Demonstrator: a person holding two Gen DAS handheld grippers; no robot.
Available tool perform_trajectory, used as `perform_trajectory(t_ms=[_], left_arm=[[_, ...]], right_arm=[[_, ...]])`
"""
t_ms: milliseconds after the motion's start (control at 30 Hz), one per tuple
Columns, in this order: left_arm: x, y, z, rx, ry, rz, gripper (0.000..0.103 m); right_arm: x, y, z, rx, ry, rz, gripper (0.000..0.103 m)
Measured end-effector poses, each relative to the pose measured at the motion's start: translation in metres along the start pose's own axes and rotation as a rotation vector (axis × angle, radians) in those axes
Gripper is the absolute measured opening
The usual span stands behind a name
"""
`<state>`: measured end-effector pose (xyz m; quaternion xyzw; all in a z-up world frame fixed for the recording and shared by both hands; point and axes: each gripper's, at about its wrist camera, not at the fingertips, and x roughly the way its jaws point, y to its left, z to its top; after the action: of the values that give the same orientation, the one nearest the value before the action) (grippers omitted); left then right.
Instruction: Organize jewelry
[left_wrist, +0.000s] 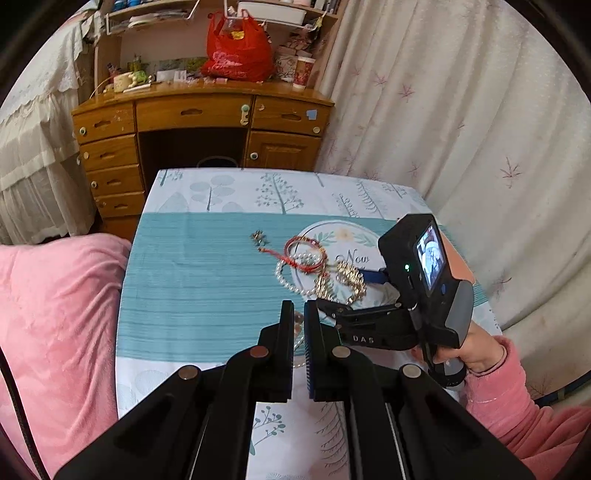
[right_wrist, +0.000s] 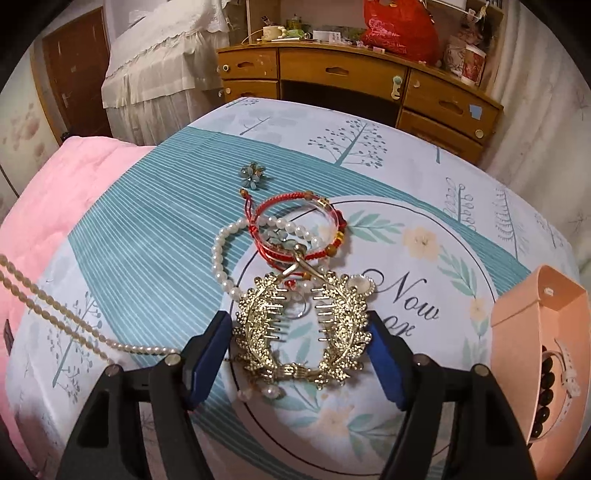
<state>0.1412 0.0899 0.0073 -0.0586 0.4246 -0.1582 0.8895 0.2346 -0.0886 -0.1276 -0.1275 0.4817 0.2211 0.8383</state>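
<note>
A gold leaf-shaped hair claw (right_wrist: 301, 328) is clamped between the blue pads (right_wrist: 208, 354) of my right gripper (right_wrist: 299, 339); it also shows in the left wrist view (left_wrist: 341, 280). Beyond it lie a red cord bracelet (right_wrist: 295, 221), a pearl bracelet (right_wrist: 225, 254) and a small blue flower earring (right_wrist: 253, 175). A long pearl necklace (right_wrist: 55, 306) trails off to the left. My left gripper (left_wrist: 299, 328) is nearly shut, with pearl beads (left_wrist: 298, 334) in the narrow gap between its fingers. A peach jewelry box (right_wrist: 543, 354) with dark beads inside stands at the right.
The jewelry lies on a teal and white patterned tablecloth (left_wrist: 207, 288). A pink blanket (left_wrist: 55, 314) lies to the left. A wooden desk (left_wrist: 199, 122) with a red bag (left_wrist: 236, 48) stands behind, curtains to the right.
</note>
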Motion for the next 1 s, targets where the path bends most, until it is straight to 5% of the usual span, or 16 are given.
perform_trajectory(t_ms=[100,167,300,367,433,1000], left_arm=[[-0.007,-0.010,0.012,0.034,-0.024,-0.010,0.003],[-0.012,-0.019,0.020,0.058,-0.046,-0.019,0.003],[-0.021,-0.034,0.031,0.086,-0.088,-0.018,0.003],[-0.022,-0.039,0.035,0.086,-0.094,-0.023,0.003],[-0.023,-0.041,0.035,0.085,-0.094,-0.023,0.003],[-0.056,-0.022,0.034,0.034,-0.187,0.028,0.003]], right_arm=[[-0.011,-0.015,0.001,0.081,-0.012,0.083,0.024],[-0.017,-0.027,0.002,0.143,-0.010,0.147,0.023],[-0.019,-0.026,-0.001,0.117,0.009,0.131,0.025],[-0.016,-0.024,-0.003,0.137,0.028,0.169,0.038],[-0.014,-0.022,-0.005,0.152,0.033,0.173,0.064],[0.007,0.017,0.015,0.099,0.113,-0.001,0.072]])
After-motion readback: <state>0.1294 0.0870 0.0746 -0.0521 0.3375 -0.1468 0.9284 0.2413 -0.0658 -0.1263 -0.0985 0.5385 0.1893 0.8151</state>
